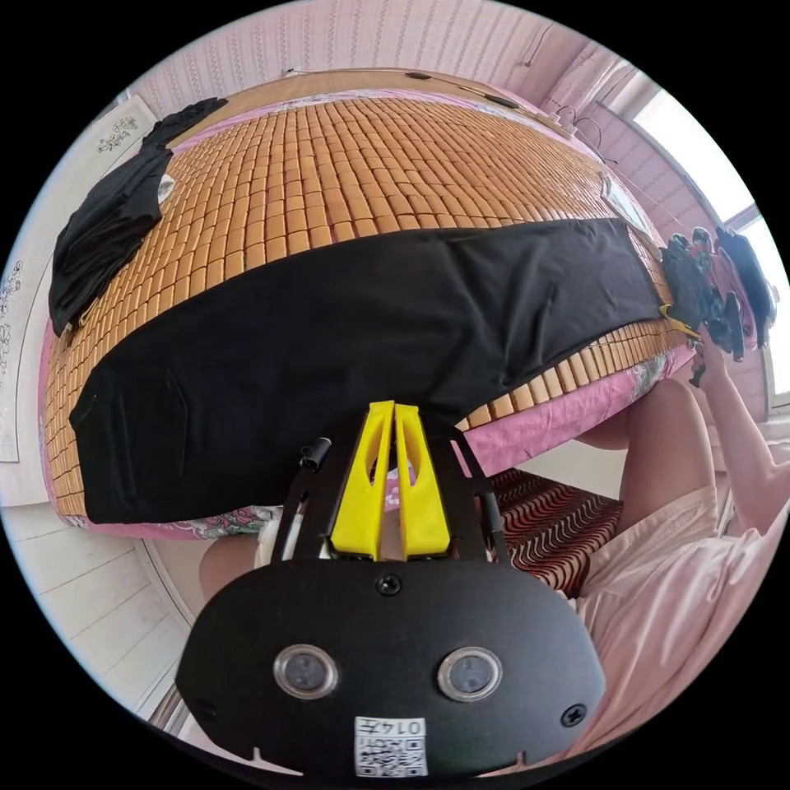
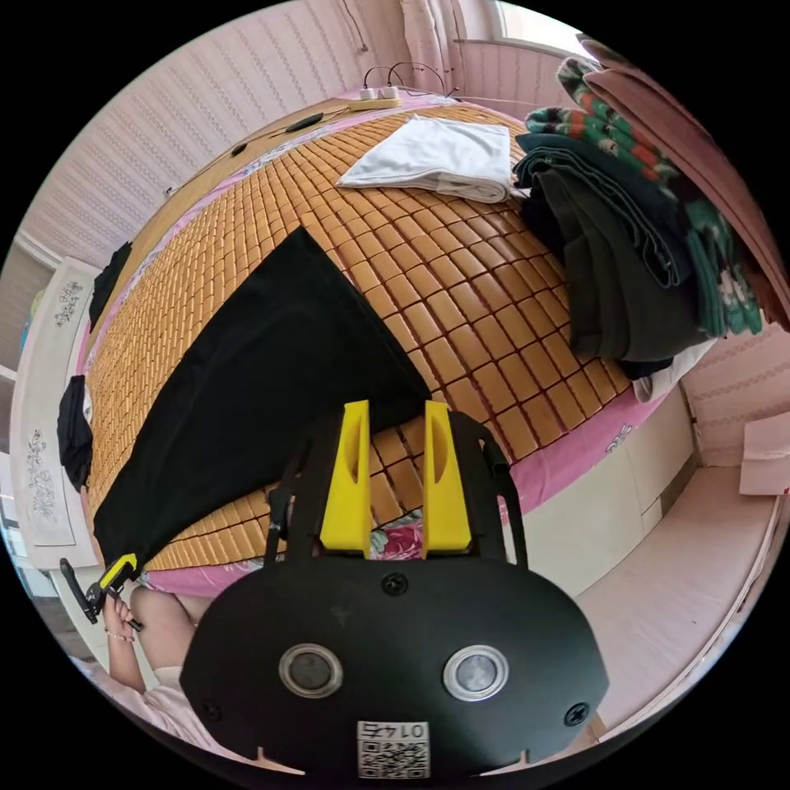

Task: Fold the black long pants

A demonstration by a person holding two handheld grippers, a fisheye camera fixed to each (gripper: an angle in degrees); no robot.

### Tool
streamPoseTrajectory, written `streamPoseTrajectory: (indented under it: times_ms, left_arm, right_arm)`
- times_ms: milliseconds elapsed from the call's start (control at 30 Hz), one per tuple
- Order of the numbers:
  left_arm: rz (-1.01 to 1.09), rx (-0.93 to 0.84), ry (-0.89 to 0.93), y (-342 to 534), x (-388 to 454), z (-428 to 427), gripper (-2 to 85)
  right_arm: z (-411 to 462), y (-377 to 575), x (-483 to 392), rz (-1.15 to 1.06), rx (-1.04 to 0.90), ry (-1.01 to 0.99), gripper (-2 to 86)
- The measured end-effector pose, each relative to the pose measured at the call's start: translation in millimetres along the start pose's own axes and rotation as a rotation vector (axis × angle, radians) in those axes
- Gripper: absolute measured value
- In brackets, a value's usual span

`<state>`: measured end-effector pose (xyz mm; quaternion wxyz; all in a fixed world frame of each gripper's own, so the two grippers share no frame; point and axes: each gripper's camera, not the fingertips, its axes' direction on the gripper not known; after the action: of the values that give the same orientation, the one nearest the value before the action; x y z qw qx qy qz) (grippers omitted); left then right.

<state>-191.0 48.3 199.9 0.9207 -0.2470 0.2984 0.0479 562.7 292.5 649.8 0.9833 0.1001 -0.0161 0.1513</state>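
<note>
Black pants (image 1: 346, 329) lie flat, stretched lengthwise across the tiled bamboo mat (image 1: 329, 173) on the bed, near its front edge; left gripper (image 1: 395, 411) has its yellow jaws nearly closed at the pants' near edge, but I cannot tell if cloth is pinched between them. Right gripper (image 2: 395, 411) has jaws apart, holding nothing, over the mat just beside the pants' end; a white folded cloth (image 2: 436, 156) and a stack of dark clothes (image 2: 625, 247) sit beyond; another black garment (image 1: 107, 222) lies on the mat's far corner.
</note>
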Motion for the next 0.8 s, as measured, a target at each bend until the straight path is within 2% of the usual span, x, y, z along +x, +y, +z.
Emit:
streamPoseTrajectory:
  times_ms: [133, 267, 300, 433, 533, 600, 667, 733, 800]
  left_arm:
    - [0.015, -0.018, -0.013, -7, 3, 6, -1.0]
    - [0.050, -0.014, -0.039, -15, 11, 11, -1.0]
    - [0.062, -0.009, -0.016, -19, 13, 12, -1.0]
    - [0.092, 0.005, 0.129, -37, 28, 24, -1.0]
    - [0.144, 0.041, 0.189, -52, 52, 34, -1.0]
    - [0.147, 0.061, 0.249, -63, 65, 42, -1.0]
    - [0.151, 0.092, 0.297, -72, 76, 46, -1.0]
    - [0.120, 0.137, 0.369, -76, 73, 38, -1.0]
    - [0.095, 0.185, 0.412, -71, 59, 25, -1.0]
  right_arm:
    - [8, 4, 25, -0.015, 0.017, -0.029, 3.5]
    - [9, 0, 83, 0.071, 0.081, -0.262, 1.6]
    - [4, -3, 99, 0.087, 0.119, -0.335, 1.4]
    - [-37, -14, 127, 0.049, 0.292, -0.411, 1.2]
    - [-89, -27, 130, -0.052, 0.455, -0.480, 1.3]
    - [-132, -36, 112, -0.195, 0.571, -0.589, 1.5]
    - [-156, -41, 79, -0.357, 0.601, -0.677, 1.7]
    - [-166, -41, 30, -0.544, 0.569, -0.752, 1.9]
    - [-153, -30, -52, -0.799, 0.404, -0.839, 2.3]
